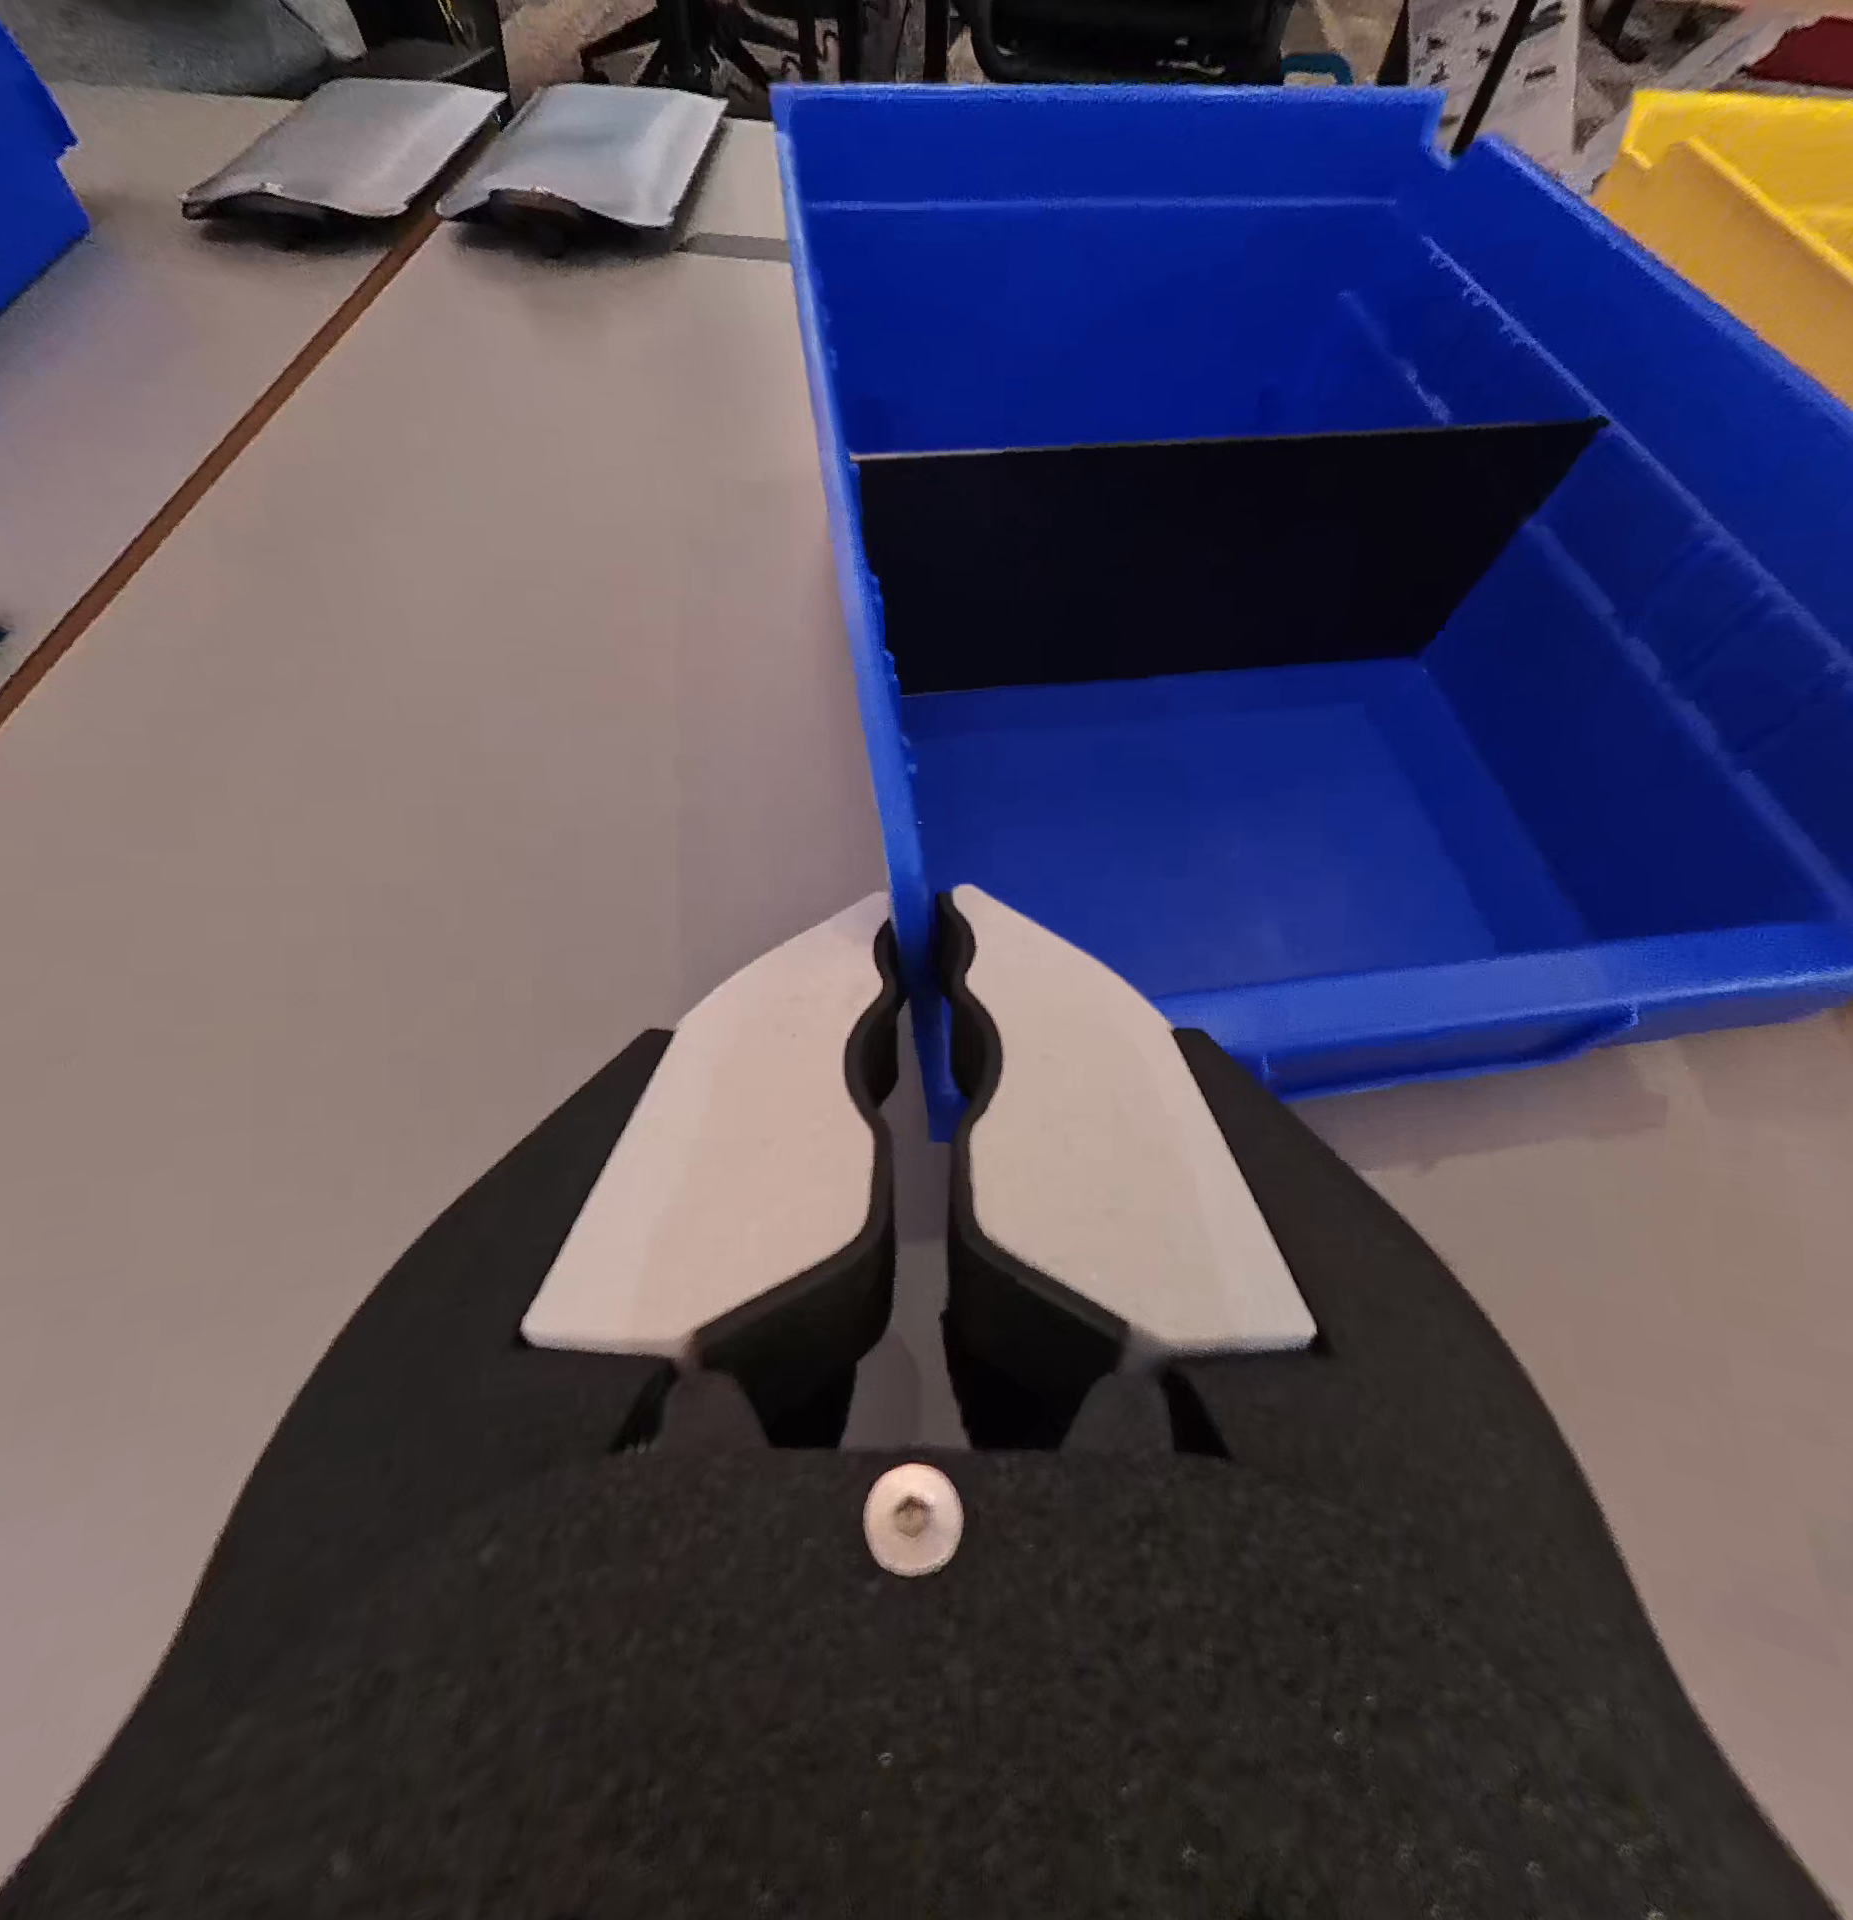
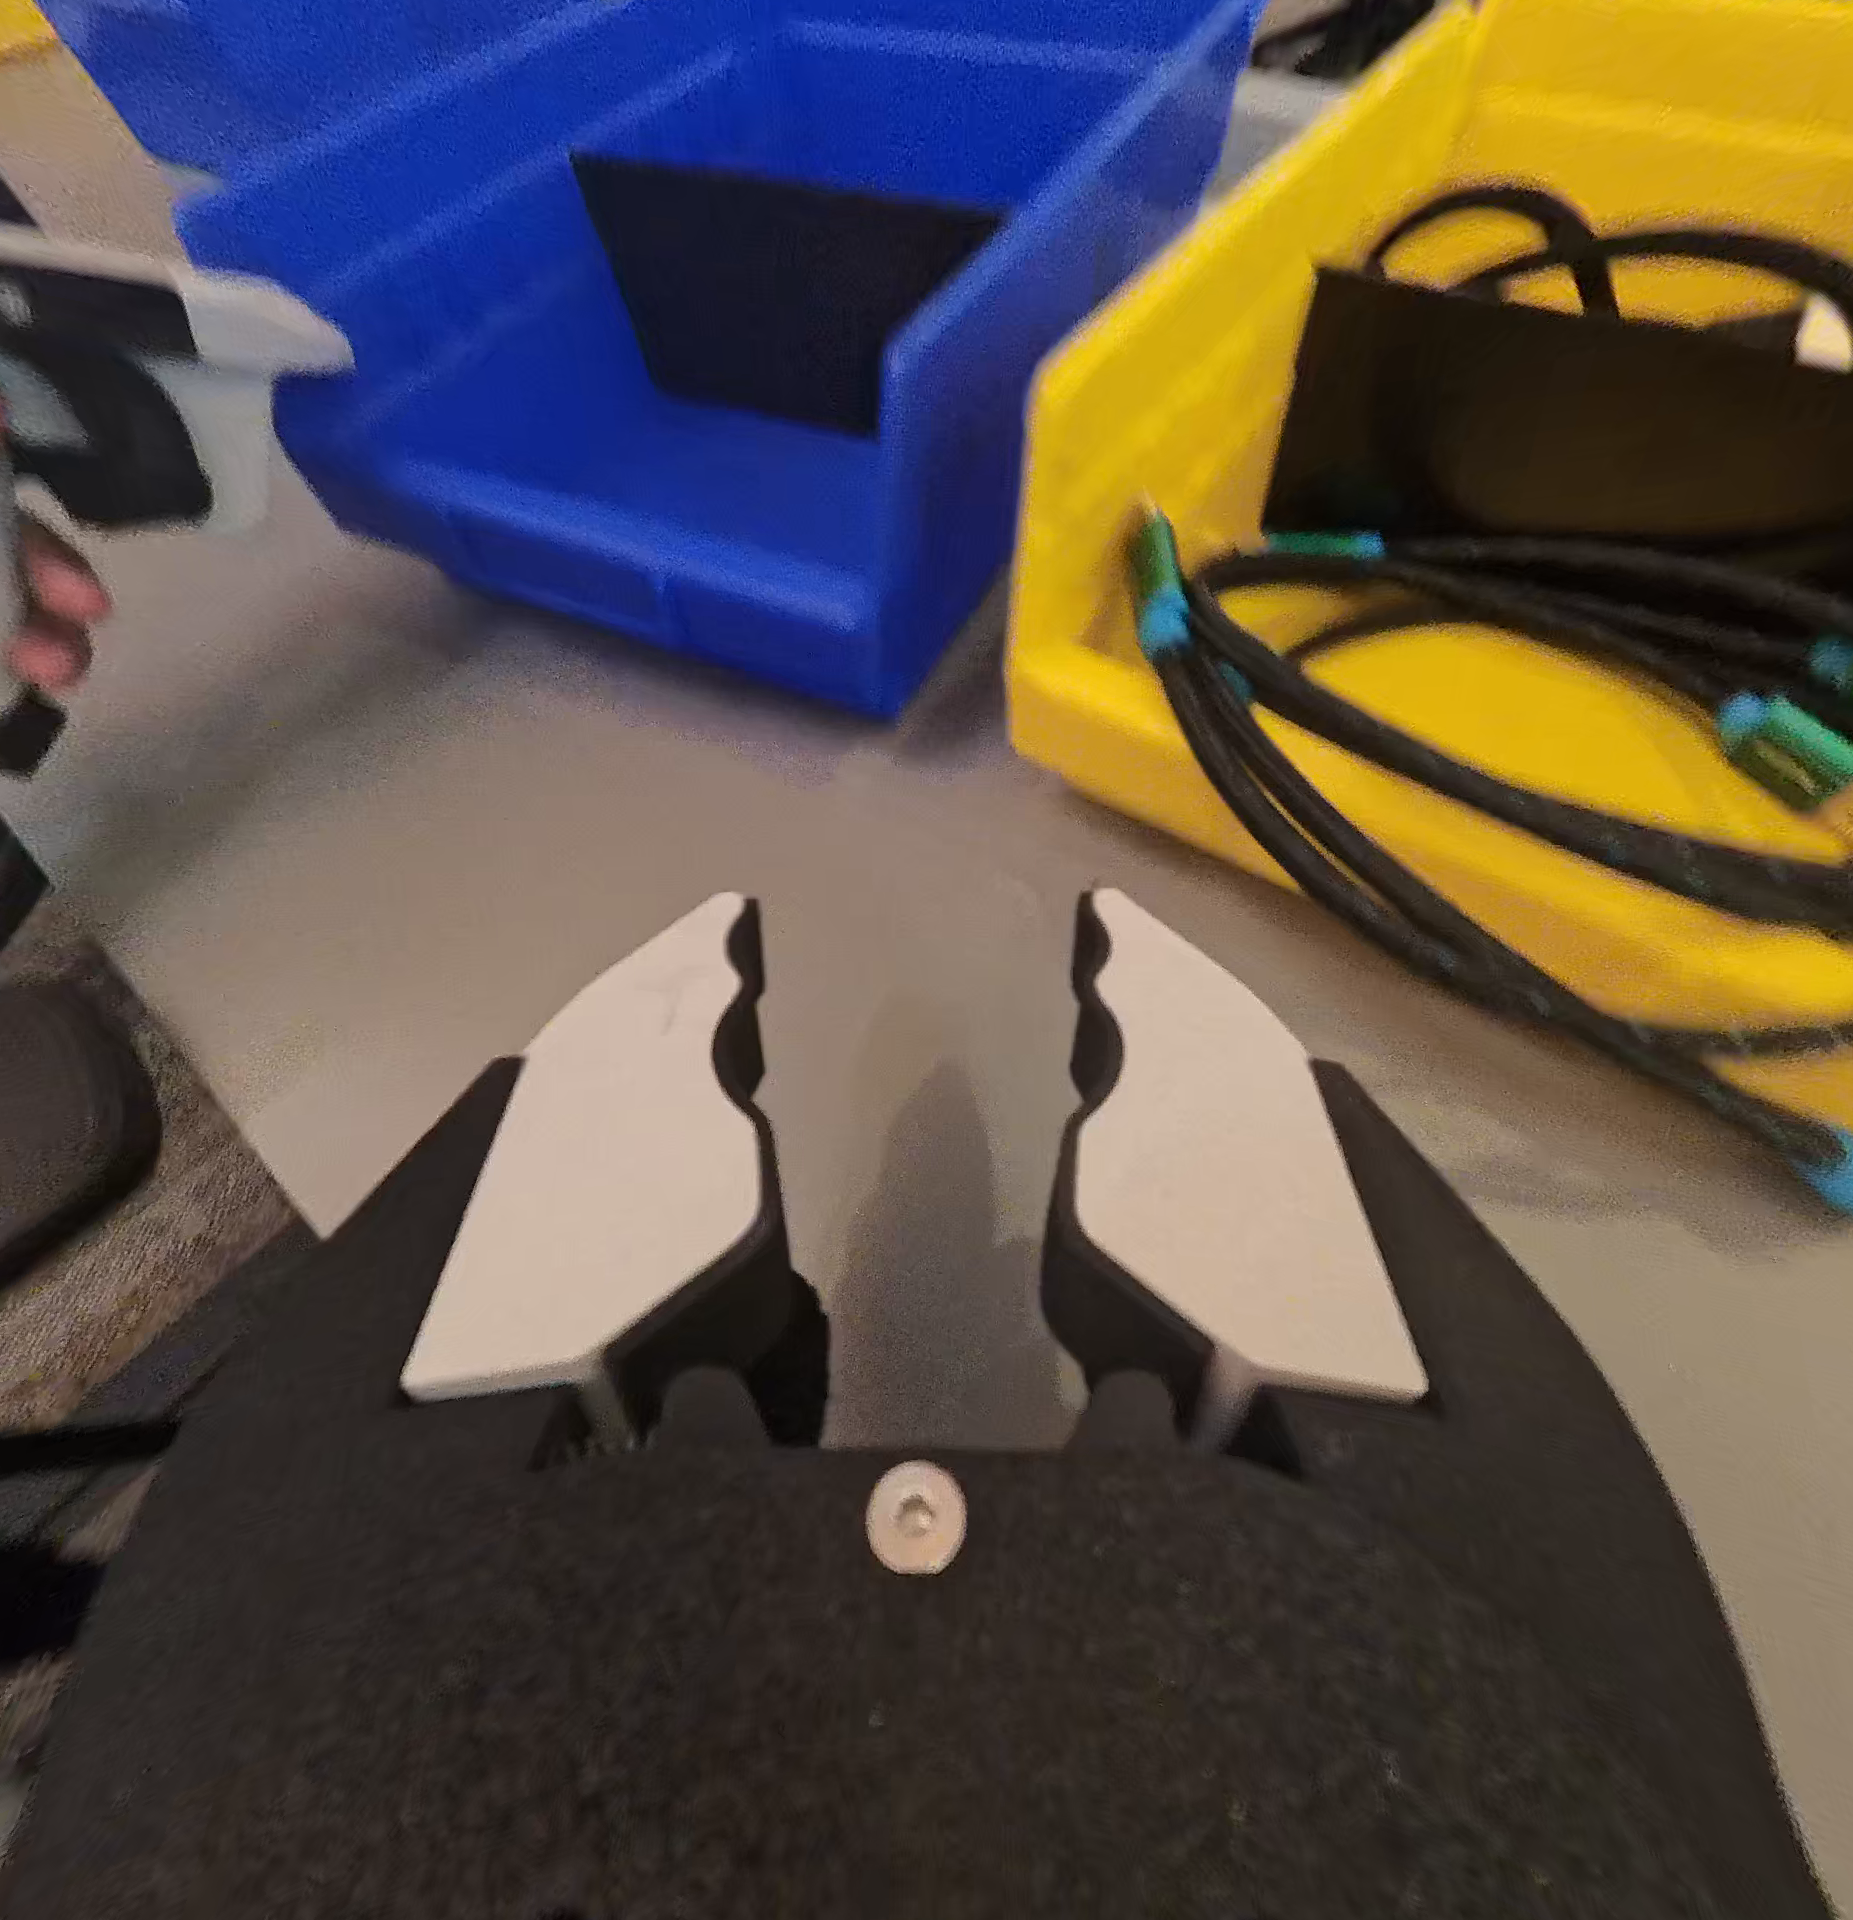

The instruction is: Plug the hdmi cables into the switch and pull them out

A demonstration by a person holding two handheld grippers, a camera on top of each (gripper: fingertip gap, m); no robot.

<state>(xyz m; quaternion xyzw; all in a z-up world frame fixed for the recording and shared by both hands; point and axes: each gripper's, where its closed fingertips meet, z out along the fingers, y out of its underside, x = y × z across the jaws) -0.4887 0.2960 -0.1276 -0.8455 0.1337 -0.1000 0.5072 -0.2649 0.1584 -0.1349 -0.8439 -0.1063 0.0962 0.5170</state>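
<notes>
Several black braided HDMI cables (image 2: 1421, 748) with green and blue plug ends lie coiled in a yellow bin (image 2: 1109, 468) at the right of the right wrist view. I cannot make out a switch. My right gripper (image 2: 917, 914) is open and empty above the grey table, left of and short of the yellow bin. My left gripper (image 1: 920, 909) is closed on the near left corner wall of an empty blue bin (image 1: 1421, 997). The blue bin also shows in the right wrist view (image 2: 589, 540), with the left gripper (image 2: 257, 343) at its left edge.
A black divider (image 1: 1161, 561) splits the blue bin; another black divider (image 2: 1524, 436) stands in the yellow bin. The yellow bin (image 1: 1753, 208) sits right of the blue one. Two grey pouches (image 1: 350, 156) lie at the far left. A hand (image 2: 49, 613) holds the left gripper. There is about 25 cm between the tips of the two grippers.
</notes>
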